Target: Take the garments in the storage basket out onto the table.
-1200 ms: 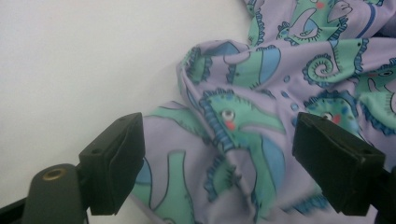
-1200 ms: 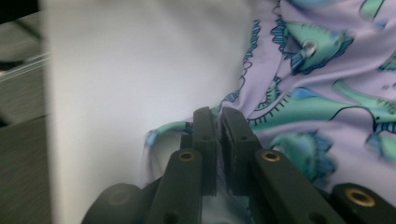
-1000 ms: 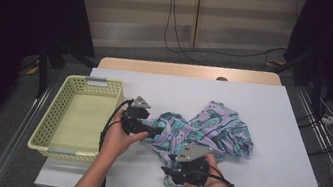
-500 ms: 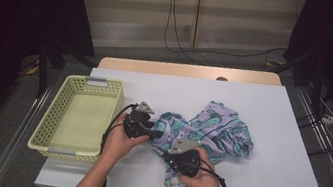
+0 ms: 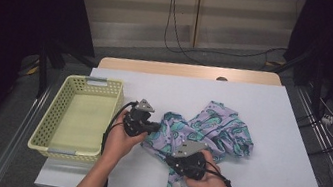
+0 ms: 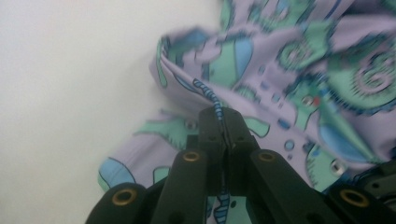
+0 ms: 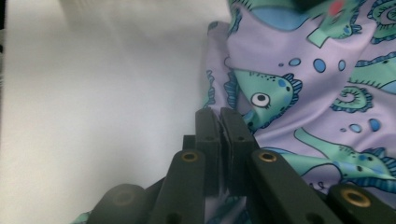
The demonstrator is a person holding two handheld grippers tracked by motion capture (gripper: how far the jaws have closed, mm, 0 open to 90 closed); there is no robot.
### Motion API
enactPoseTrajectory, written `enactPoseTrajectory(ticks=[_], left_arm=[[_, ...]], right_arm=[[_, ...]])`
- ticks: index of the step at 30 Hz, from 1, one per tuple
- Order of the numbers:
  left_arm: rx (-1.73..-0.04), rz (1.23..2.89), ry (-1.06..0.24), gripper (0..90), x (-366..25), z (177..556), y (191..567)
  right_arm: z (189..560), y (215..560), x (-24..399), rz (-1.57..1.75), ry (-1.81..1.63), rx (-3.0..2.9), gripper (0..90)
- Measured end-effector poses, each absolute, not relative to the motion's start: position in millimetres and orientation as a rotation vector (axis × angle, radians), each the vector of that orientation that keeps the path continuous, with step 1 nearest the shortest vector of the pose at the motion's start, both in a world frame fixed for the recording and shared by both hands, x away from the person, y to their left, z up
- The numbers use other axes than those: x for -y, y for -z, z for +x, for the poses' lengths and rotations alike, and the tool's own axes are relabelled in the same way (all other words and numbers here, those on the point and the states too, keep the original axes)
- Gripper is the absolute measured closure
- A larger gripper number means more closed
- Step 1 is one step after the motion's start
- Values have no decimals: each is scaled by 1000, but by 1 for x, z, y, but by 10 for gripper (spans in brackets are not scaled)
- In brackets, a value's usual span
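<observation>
A lilac cloth (image 5: 222, 127) printed with teal sea creatures lies crumpled on the white table. My left gripper (image 5: 153, 128) is at the cloth's left edge. Its jaws have just been closing and are now shut on the cloth's blue-stitched hem (image 6: 215, 103), as the left gripper view (image 6: 225, 122) shows. My right gripper (image 5: 175, 161) is at the cloth's near edge. It is shut on a fold of the fabric (image 7: 317, 93), with its jaws (image 7: 219, 122) pressed together over it. A hand holds each gripper.
A pale yellow plastic basket (image 5: 49, 120) stands at the table's left side, close to my left hand. White tabletop (image 5: 282, 182) lies open to the right of the cloth and behind it. Cables trail on the floor beyond the table's far edge.
Both hands stayed almost in place. The right gripper edged slightly left along the cloth's near edge, and the left one shifted a little toward the cloth.
</observation>
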State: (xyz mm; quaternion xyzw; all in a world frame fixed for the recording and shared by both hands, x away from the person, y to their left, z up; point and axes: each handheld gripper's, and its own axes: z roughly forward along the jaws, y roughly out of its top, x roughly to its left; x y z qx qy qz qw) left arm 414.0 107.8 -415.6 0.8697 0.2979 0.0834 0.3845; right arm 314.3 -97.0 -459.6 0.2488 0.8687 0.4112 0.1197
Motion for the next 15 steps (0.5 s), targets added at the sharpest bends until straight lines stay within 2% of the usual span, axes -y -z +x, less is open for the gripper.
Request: enactPoseTrajectory(ticks=[6, 7, 10, 13, 15], left_arm=[[-699, 2148, -283, 883, -107, 415, 399], [-706, 2140, -292, 883, -106, 417, 401], [-712, 2139, -326, 882, -104, 426, 411], [-711, 2147, -316, 881, -99, 432, 424], [-717, 2149, -310, 881, -97, 435, 429]], right_arm=[[310, 445, 113, 682, -1249, -2523, 865], [311, 444, 114, 685, -1251, -2517, 832], [313, 444, 106, 666, -1265, -2460, 622], [313, 448, 86, 619, -1235, -2468, 543], [314, 453, 73, 588, -1184, -2494, 567]])
